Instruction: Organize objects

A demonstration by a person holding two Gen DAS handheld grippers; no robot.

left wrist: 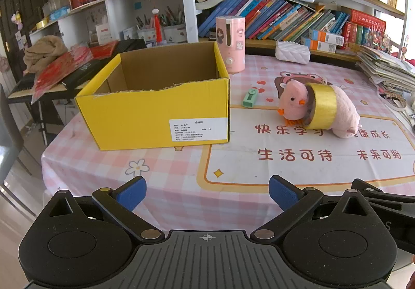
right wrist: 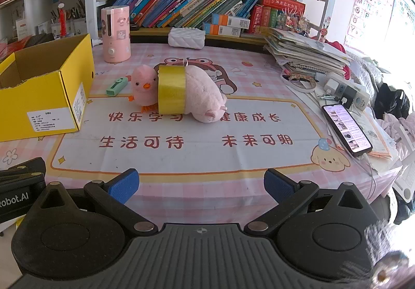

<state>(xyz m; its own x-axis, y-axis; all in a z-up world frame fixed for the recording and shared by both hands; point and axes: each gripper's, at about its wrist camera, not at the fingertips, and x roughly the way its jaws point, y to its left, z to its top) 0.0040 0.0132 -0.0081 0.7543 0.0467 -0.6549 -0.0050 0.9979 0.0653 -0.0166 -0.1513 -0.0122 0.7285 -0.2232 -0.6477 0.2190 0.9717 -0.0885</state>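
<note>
An open yellow cardboard box (left wrist: 155, 117) stands on the left of the table; it also shows in the right wrist view (right wrist: 44, 97). A pink chick plush (left wrist: 294, 103) (right wrist: 144, 88), a roll of yellow tape (left wrist: 321, 106) (right wrist: 171, 90) standing on edge and a pink pig plush (left wrist: 345, 115) (right wrist: 205, 97) lie pressed together at mid-table. A small green object (left wrist: 250, 98) (right wrist: 116, 86) lies between them and the box. My left gripper (left wrist: 206, 194) is open and empty near the front edge. My right gripper (right wrist: 201, 186) is open and empty, also near the front edge.
A pink cylindrical appliance (left wrist: 230, 43) (right wrist: 116, 33) stands behind the box. A white quilted case (right wrist: 186, 38) lies at the back. Stacked papers (right wrist: 306, 54), a power strip (right wrist: 347, 91) and a phone (right wrist: 346, 129) sit on the right. Bookshelves stand behind the table.
</note>
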